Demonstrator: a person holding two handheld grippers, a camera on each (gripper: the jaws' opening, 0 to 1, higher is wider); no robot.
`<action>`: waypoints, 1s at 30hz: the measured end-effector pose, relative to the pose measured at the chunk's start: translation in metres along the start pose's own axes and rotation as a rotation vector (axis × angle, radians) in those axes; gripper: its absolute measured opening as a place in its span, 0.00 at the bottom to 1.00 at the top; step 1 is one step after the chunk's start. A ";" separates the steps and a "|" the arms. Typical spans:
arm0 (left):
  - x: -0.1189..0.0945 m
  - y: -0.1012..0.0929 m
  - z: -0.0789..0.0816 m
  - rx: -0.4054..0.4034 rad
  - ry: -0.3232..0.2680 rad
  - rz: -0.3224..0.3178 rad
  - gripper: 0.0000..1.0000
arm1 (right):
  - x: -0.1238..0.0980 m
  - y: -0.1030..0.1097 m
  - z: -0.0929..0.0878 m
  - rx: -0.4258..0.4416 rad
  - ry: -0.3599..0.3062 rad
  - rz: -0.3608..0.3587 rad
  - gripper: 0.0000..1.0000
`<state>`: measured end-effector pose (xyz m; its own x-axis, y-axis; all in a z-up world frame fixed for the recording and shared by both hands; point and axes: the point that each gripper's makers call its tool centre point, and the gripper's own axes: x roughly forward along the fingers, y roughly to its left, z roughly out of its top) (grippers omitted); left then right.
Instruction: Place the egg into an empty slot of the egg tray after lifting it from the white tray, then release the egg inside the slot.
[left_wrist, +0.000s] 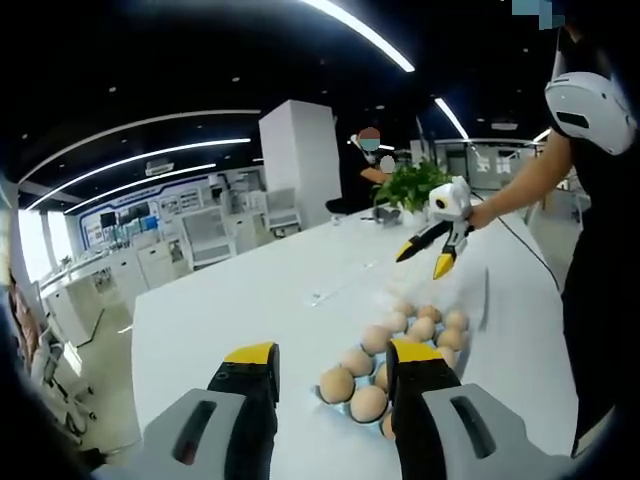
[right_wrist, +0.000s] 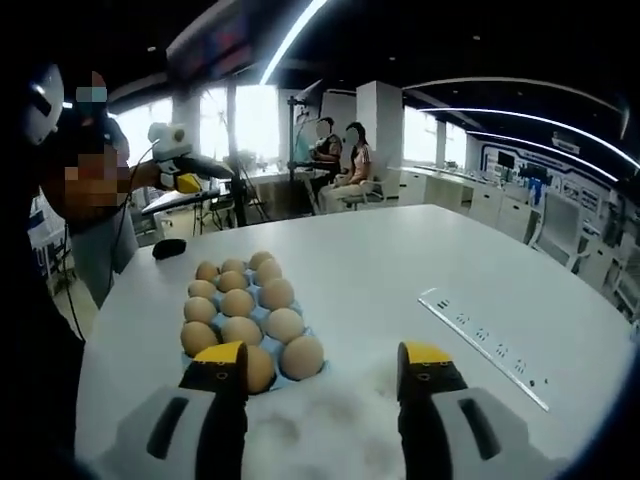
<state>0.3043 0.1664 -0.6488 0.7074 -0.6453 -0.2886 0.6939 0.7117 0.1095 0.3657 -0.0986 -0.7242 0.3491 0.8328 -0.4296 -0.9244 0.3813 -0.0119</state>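
Note:
A blue egg tray holding several brown eggs lies on the white table, just beyond my left gripper. That gripper's yellow-tipped jaws stand open with nothing between them. Past the tray's far end my right gripper hangs in a person's hand above the table, jaws apart. From the right gripper view the same egg tray lies to the left in front of my right gripper, open and empty. The nearest egg sits at the tray's corner. My left gripper is held high beyond the tray.
A white power strip lies on the table right of the tray. A small black object sits near the far table edge. A potted plant stands at the table's end. A person stands alongside; others sit behind.

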 end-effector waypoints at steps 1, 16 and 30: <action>0.000 0.000 0.000 0.000 0.000 0.001 0.43 | -0.001 0.000 0.000 0.005 -0.003 -0.002 0.61; 0.000 0.000 0.000 0.000 -0.002 0.000 0.43 | -0.037 -0.008 0.006 0.029 -0.056 -0.099 0.59; -0.002 0.001 0.004 0.005 -0.011 0.010 0.43 | -0.067 -0.002 0.011 0.044 -0.106 -0.182 0.59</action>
<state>0.3046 0.1675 -0.6446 0.7158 -0.6411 -0.2766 0.6873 0.7169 0.1170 0.3461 -0.1505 -0.6856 0.5264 0.7852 -0.3262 -0.8377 0.5446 -0.0407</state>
